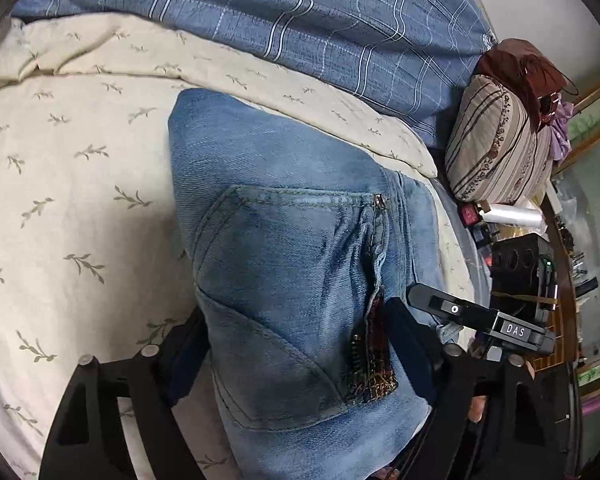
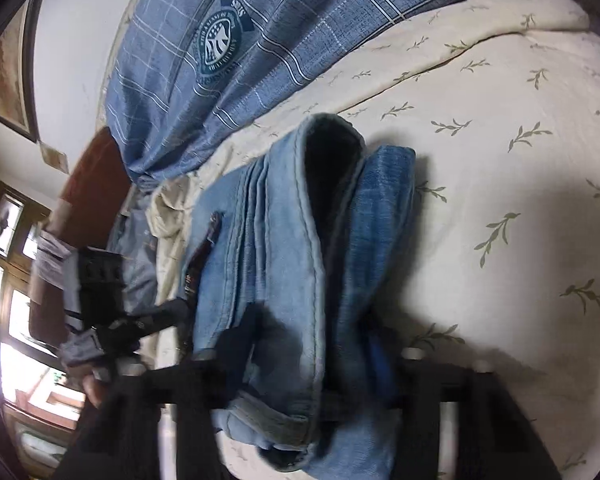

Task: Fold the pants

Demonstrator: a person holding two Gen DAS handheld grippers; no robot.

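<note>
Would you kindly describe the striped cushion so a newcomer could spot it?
Start at the cream sheet and follow the blue plaid quilt to its right end. The cushion stands there, beige with dark brown stripes, unlike the leaf-printed sheet.

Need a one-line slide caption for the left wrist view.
Left gripper straddling folded light-blue denim jeans on cream leaf-print bedsheet.

The left wrist view looks forward along the left gripper point(image 1: 300, 344) from very close, down onto the folded jeans point(image 1: 292, 248) on the bed point(image 1: 60, 168), facing the blue plaid quilt point(image 1: 340, 20), with a bedside clutter of things at its right edge. The right wrist view sits just as near on the right gripper point(image 2: 320, 364), rolled sideways, looking along the jeans point(image 2: 292, 240) toward the same quilt point(image 2: 204, 52). Both views share the jeans, the cream leaf-print sheet and the quilt, and each catches the other gripper.
</note>
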